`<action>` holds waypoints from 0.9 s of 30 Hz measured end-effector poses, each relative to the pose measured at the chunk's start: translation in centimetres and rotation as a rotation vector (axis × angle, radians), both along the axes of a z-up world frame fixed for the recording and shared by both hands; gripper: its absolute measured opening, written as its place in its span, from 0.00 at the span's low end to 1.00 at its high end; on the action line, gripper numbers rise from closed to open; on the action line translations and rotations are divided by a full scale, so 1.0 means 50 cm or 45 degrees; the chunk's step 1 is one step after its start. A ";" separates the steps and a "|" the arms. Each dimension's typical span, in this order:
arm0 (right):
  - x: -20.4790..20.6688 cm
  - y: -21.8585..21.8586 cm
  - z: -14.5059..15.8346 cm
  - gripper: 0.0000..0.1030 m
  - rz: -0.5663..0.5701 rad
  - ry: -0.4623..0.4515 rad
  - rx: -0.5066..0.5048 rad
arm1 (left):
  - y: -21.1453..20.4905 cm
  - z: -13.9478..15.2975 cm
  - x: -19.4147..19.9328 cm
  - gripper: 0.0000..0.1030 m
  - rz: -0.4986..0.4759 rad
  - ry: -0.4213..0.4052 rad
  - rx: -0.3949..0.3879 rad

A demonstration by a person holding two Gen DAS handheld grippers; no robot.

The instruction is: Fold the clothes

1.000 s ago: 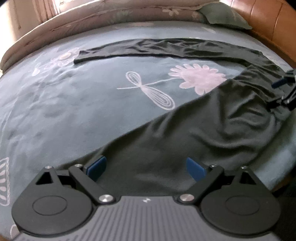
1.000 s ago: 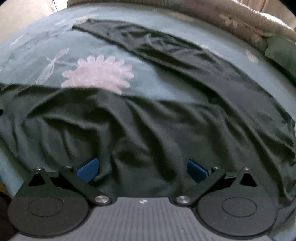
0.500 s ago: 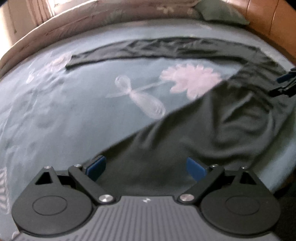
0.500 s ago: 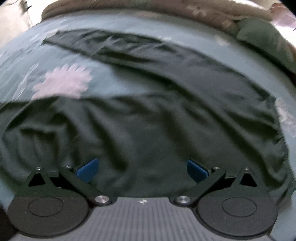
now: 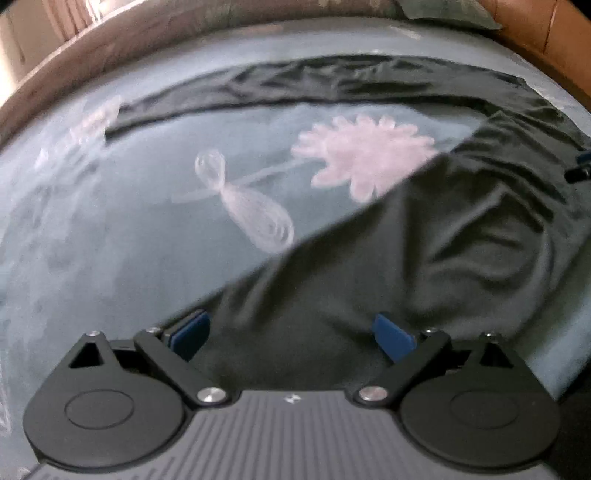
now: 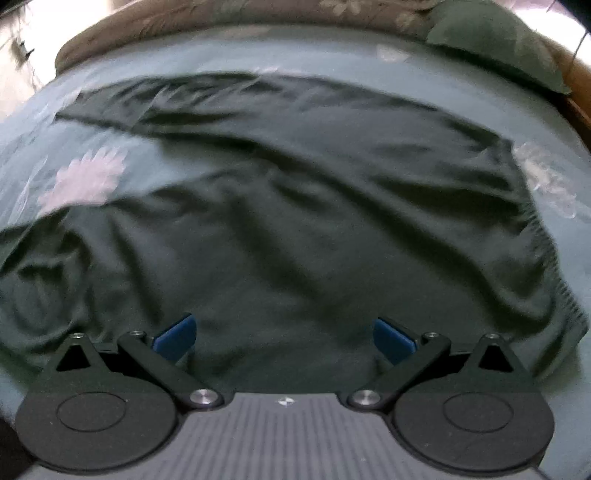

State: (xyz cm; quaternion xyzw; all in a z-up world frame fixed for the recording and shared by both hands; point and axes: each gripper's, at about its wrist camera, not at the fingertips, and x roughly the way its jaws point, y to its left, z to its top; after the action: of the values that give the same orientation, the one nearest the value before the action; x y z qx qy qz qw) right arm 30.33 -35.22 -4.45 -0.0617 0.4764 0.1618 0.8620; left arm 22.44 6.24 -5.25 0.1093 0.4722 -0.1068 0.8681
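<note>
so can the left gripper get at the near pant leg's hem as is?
Probably yes: the left gripper is open over the dark pants, with nothing lying between it and the fabric's near edge.

My left gripper point(image 5: 291, 332) and my right gripper point(image 6: 284, 332) look alike: black linkage arms with silver screws, round black discs at each side, a ribbed grey body bearing a small white mark. My fingers point(image 5: 190, 332) are blue pads.

Place: a home bedroom
Signs: bed point(image 5: 110, 258) with flowered sheet (teal), pillow point(image 6: 495, 40), leather headboard point(image 5: 535, 26)
</note>
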 end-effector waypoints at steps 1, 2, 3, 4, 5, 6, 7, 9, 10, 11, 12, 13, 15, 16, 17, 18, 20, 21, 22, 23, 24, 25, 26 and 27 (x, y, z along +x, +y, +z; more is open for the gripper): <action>0.010 -0.009 0.000 1.00 -0.015 -0.012 -0.011 | -0.009 0.008 0.005 0.93 -0.002 -0.013 -0.012; 0.019 -0.019 -0.005 1.00 -0.026 -0.008 -0.025 | -0.018 0.017 0.009 0.93 -0.005 -0.027 -0.025; 0.028 -0.029 -0.010 1.00 -0.037 -0.001 -0.040 | -0.027 0.025 0.014 0.93 -0.007 -0.040 -0.037; 0.036 -0.038 -0.019 1.00 -0.041 0.028 -0.055 | -0.036 0.033 0.018 0.93 -0.010 -0.053 -0.050; 0.044 -0.046 -0.030 1.00 -0.044 0.061 -0.071 | -0.045 0.041 0.024 0.93 -0.013 -0.064 -0.058; 0.041 -0.050 -0.032 1.00 -0.030 0.055 -0.071 | -0.051 0.046 0.031 0.93 -0.019 -0.070 -0.058; 0.037 -0.053 -0.032 1.00 -0.014 0.044 -0.068 | -0.058 0.051 0.039 0.93 -0.025 -0.075 -0.057; 0.035 -0.054 -0.030 1.00 0.008 0.047 -0.081 | -0.071 0.061 0.055 0.93 -0.039 -0.087 -0.054; 0.034 -0.054 -0.028 1.00 0.006 0.041 -0.086 | -0.078 0.067 0.068 0.93 -0.052 -0.096 -0.048; 0.035 -0.055 -0.028 1.00 -0.005 0.039 -0.084 | -0.084 0.072 0.084 0.93 -0.068 -0.107 -0.044; 0.036 -0.056 -0.028 1.00 -0.017 0.036 -0.080 | -0.088 0.076 0.106 0.93 -0.092 -0.118 -0.044; 0.038 -0.056 -0.030 1.00 -0.025 0.039 -0.078 | -0.092 0.081 0.128 0.93 -0.116 -0.129 -0.043; 0.041 -0.054 -0.033 1.00 -0.033 0.040 -0.082 | -0.099 0.090 0.172 0.93 -0.164 -0.152 -0.043; 0.042 -0.050 -0.034 1.00 -0.031 0.036 -0.092 | -0.103 0.093 0.194 0.93 -0.187 -0.161 -0.041; 0.042 -0.046 -0.035 1.00 -0.029 0.032 -0.102 | -0.105 0.092 0.219 0.93 -0.207 -0.166 -0.032; 0.043 -0.041 -0.036 1.00 -0.027 0.028 -0.112 | -0.108 0.088 0.250 0.93 -0.221 -0.178 -0.017; 0.043 -0.042 -0.037 1.00 -0.042 0.027 -0.108 | -0.116 0.075 0.312 0.93 -0.237 -0.195 0.008; 0.043 -0.042 -0.038 1.00 -0.048 0.025 -0.108 | -0.120 0.067 0.343 0.93 -0.241 -0.202 0.018; 0.042 -0.041 -0.038 1.00 -0.053 0.022 -0.109 | -0.123 0.059 0.374 0.93 -0.240 -0.207 0.022; 0.042 -0.040 -0.039 1.00 -0.061 0.019 -0.112 | -0.124 0.048 0.402 0.93 -0.228 -0.208 0.006; 0.042 -0.038 -0.040 1.00 -0.071 0.018 -0.114 | -0.125 0.038 0.430 0.93 -0.215 -0.210 -0.009; 0.043 -0.036 -0.040 1.00 -0.077 0.019 -0.118 | -0.126 0.027 0.456 0.93 -0.201 -0.209 -0.027; 0.044 -0.034 -0.040 1.00 -0.082 0.021 -0.123 | -0.126 0.013 0.476 0.93 -0.184 -0.202 -0.051; 0.045 -0.034 -0.040 1.00 -0.083 0.026 -0.125 | -0.126 -0.001 0.496 0.93 -0.167 -0.194 -0.076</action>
State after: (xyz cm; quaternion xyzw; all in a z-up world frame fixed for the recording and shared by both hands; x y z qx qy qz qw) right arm 32.58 -36.91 -6.44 -0.0866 0.4943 0.1105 0.8579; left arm 47.21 -0.08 -5.28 0.1219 0.3931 -0.1686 0.8956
